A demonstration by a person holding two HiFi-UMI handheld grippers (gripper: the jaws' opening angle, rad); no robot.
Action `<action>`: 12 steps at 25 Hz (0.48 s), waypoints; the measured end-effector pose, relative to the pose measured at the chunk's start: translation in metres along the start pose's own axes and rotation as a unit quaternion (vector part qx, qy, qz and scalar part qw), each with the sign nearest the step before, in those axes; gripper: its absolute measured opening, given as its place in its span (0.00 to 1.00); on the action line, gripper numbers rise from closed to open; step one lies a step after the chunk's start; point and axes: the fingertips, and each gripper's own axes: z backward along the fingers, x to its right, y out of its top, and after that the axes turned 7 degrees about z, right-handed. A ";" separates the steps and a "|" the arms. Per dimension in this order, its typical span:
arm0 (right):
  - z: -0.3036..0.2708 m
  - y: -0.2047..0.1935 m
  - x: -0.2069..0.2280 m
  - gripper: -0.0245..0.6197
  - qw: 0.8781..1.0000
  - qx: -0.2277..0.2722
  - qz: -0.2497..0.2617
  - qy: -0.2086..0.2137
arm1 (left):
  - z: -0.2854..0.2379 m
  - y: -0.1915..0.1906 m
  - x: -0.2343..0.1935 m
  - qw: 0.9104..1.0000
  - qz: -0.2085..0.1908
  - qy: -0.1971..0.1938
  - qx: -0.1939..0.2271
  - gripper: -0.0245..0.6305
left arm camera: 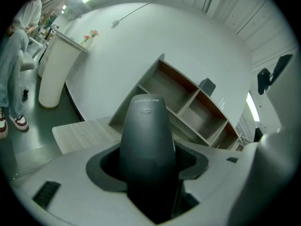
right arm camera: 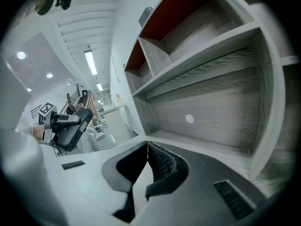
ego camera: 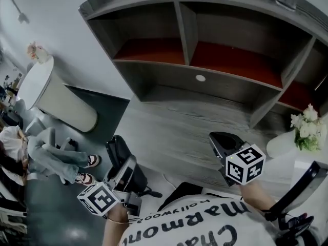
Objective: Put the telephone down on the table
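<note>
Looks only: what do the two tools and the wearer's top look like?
The left tool and right tool have pale grey bodies with dark jaw liners. The right tool's pads are ribbed. Each carries a white marker cube printed with black squares. The person wears a white T-shirt with dark lettering.

The telephone (left arm camera: pixel 146 140) looks like smooth, dark, matt plastic with a faint sheen. The worktop (ego camera: pixel 169 132) shows dull, pale grey wood grain. The shelf unit (ego camera: pixel 205 72) at 12 o'clock has the same grained finish, with smooth red-brown back panels (ego camera: pixel 233 60). The right hand-held gripper (right arm camera: pixel 147 147) has a smooth grey plastic shell and black ribbed pads (right arm camera: pixel 165 163).
</note>
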 end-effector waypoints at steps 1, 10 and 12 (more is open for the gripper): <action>-0.002 -0.001 0.001 0.06 1.000 -0.003 0.000 0.000 | -0.008 0.001 -0.002 1.000 0.001 0.000 -0.005 0.46; -0.011 0.004 0.025 0.06 1.000 0.012 -0.024 -0.007 | -0.081 0.016 0.001 0.999 -0.001 -0.027 -0.031 0.46; -0.016 0.005 0.027 0.06 0.999 0.012 -0.031 -0.001 | -0.098 0.018 0.001 0.999 -0.011 -0.025 -0.042 0.46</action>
